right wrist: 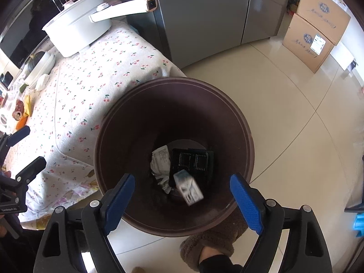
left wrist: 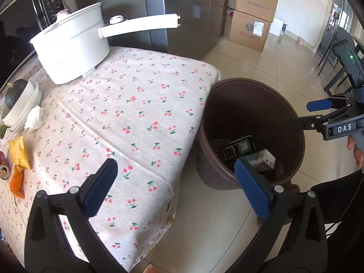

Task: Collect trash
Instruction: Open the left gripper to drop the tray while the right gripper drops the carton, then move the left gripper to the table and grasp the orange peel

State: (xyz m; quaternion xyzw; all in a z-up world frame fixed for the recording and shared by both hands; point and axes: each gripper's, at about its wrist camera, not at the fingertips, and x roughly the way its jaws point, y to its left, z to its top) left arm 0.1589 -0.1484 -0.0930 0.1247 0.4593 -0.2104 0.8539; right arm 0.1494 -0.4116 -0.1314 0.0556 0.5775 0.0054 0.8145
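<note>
A dark brown trash bin (right wrist: 173,80) stands on the floor against the table's corner. Inside lie a crumpled paper (right wrist: 160,159) and a black plastic tray (right wrist: 191,159), with a small white-and-blue carton (right wrist: 188,187) blurred above them, free of any grip. My right gripper (right wrist: 182,177) hangs open over the bin's mouth, nothing between its fingers. My left gripper (left wrist: 175,162) stands wide open and empty over the table's edge beside the bin (left wrist: 261,113). At the table's left edge lie a yellow wrapper (left wrist: 19,152), an orange scrap (left wrist: 17,182), a can (left wrist: 3,166) and a white tissue wad (left wrist: 34,118).
A cherry-print cloth (left wrist: 136,113) covers the table. A white pot (left wrist: 72,47) with a long handle stands at the back, stacked white bowls (left wrist: 22,107) at left. A grey fridge (right wrist: 200,11) and cardboard boxes (left wrist: 250,29) stand behind. A person's slippered foot (right wrist: 213,243) is beside the bin.
</note>
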